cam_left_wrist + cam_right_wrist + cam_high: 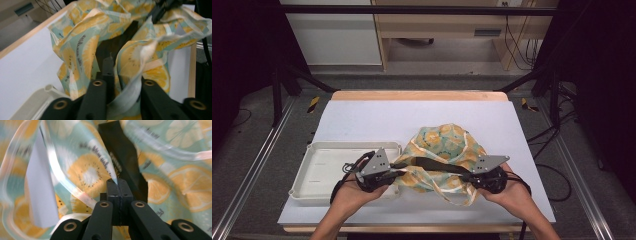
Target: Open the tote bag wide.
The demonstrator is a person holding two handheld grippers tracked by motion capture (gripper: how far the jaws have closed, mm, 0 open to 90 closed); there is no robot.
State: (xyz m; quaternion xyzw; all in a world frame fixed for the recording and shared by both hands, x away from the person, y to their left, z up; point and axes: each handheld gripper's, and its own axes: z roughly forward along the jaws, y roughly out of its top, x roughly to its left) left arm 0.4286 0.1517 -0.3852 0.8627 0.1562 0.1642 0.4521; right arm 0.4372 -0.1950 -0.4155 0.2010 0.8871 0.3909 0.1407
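Lemon-print cloth bag (444, 157) stretches left-right between left claw (396, 171) and right claw (468, 176), both pinching it.

Even overhead light, blurred close-ups

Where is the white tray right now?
In the high view the white tray sits on the near left part of the table, just left of the lemon-print cloth, with the left hand-held gripper over its right edge.

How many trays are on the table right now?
1. A single white tray sits at the table's near left, beside the lemon-print cloth. The left gripper is over its right end. The bunched cloth could hide something small beneath.
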